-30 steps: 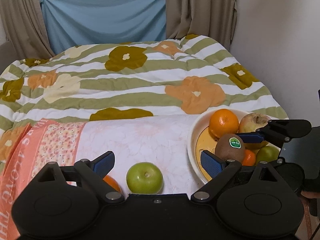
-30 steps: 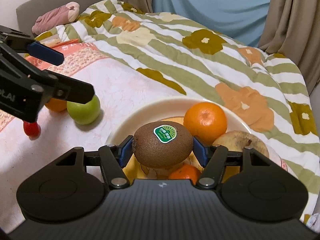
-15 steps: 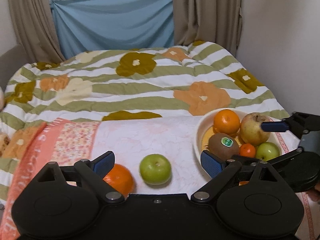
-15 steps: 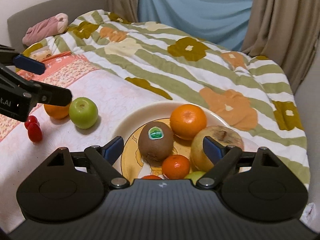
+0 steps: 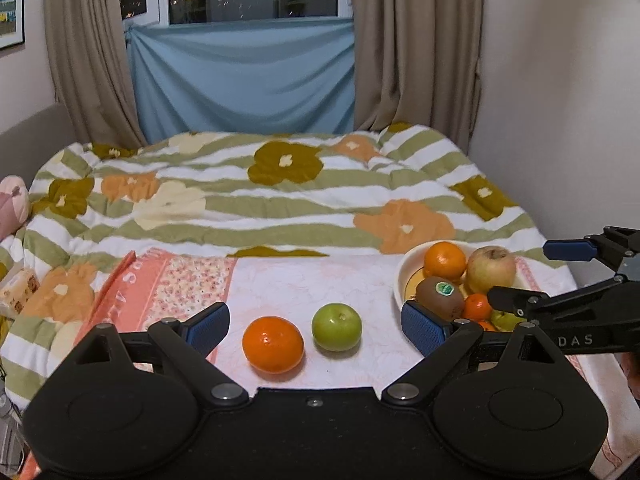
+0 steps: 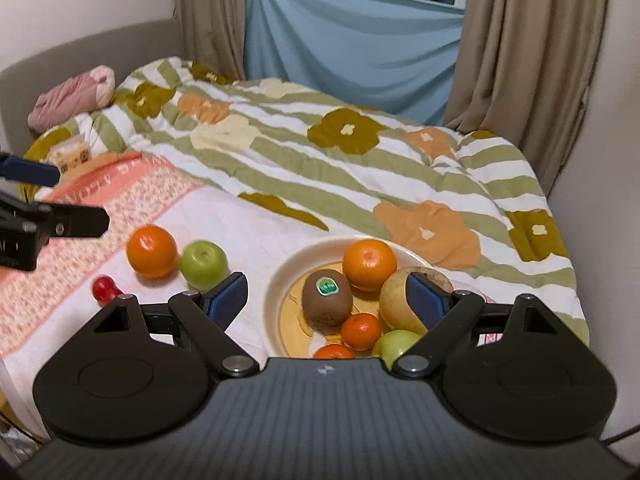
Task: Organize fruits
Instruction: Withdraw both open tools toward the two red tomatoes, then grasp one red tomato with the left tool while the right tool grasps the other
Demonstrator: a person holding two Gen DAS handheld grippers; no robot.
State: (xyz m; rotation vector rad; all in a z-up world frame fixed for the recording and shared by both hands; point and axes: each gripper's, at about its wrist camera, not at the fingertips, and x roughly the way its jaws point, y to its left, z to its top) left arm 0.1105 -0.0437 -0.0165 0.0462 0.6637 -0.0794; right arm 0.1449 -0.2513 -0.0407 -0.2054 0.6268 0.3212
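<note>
A white bowl (image 6: pixel 280 280) on the pink cloth holds a kiwi (image 6: pixel 326 298), an orange (image 6: pixel 369 259), a pale apple (image 6: pixel 396 300), small tangerines and a green fruit. The bowl also shows in the left wrist view (image 5: pixel 402 276). An orange (image 5: pixel 273 344) and a green apple (image 5: pixel 337 326) lie loose on the cloth, with a small red fruit (image 6: pixel 103 288) beside them. My left gripper (image 5: pixel 315 326) is open and empty, held back from the loose fruit. My right gripper (image 6: pixel 327 296) is open and empty above the bowl's near side.
The pink cloth (image 5: pixel 304 280) lies on a striped flowered quilt (image 5: pixel 248 196) over the bed. A wall (image 5: pixel 560 120) stands right of the bowl. Curtains and a blue sheet hang at the back. A pink plush (image 6: pixel 72 96) and a snack pack (image 6: pixel 72 154) lie at far left.
My right gripper opened and let the kiwi go into the bowl, then drew back and up. My left gripper also drew back, bringing the loose orange into full view.
</note>
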